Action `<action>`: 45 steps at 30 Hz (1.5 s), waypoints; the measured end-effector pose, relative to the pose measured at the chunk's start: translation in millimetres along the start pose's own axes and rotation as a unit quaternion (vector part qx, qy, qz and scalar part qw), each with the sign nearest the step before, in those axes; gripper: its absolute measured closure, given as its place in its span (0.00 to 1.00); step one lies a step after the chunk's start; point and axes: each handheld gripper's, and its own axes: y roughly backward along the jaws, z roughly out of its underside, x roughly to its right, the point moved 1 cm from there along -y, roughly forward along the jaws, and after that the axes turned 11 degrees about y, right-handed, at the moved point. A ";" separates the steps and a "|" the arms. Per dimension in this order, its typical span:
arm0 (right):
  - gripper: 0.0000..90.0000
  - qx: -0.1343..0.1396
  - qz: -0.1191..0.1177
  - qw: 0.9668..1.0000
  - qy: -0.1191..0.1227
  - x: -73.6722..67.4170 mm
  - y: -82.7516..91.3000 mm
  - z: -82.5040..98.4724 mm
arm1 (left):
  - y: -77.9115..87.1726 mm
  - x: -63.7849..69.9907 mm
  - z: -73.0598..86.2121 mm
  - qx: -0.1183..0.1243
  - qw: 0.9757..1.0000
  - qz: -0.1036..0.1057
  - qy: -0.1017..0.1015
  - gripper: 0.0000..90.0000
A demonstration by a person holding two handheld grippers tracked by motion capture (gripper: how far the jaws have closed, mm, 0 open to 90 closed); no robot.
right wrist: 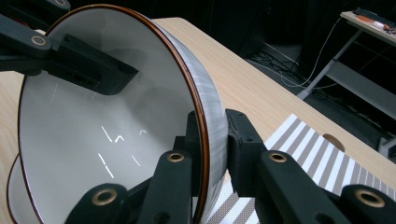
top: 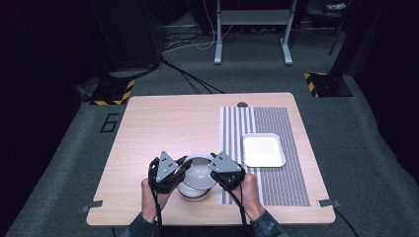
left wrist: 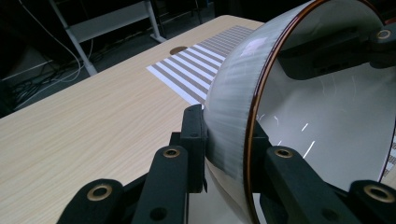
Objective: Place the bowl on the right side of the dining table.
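Note:
A white bowl [top: 200,173] with a brown rim hangs between both grippers near the table's front edge. My left gripper [top: 187,160] is shut on its left wall, one jaw outside and one inside, as the left gripper view shows [left wrist: 224,135]. My right gripper [top: 213,159] is shut on the opposite wall in the same way [right wrist: 212,135]. In the gripper views the bowl [left wrist: 327,116] [right wrist: 93,130] looks empty. Under it sits what looks like a second white bowl [top: 192,193], mostly hidden.
The wooden table [top: 163,123] carries a grey-and-white striped mat [top: 267,123] on its right half, with an empty white rectangular tray [top: 263,150] on it. A round cable hole [top: 242,104] lies at the far edge. Stands and cables are on the floor beyond.

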 end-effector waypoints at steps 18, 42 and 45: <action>0.89 -0.003 0.018 1.000 -0.007 7.9 11.9 7.5 | -8.0 9.0 -8.6 0.002 1.000 0.019 -0.009 0.85; 0.90 -0.005 0.043 0.999 -0.027 25.5 26.0 30.0 | -34.1 30.1 -20.0 -0.009 0.999 0.040 -0.031 0.86; 0.90 -0.008 0.045 0.998 -0.031 27.0 27.0 34.3 | -38.2 33.0 -20.0 -0.011 0.998 0.042 -0.034 0.86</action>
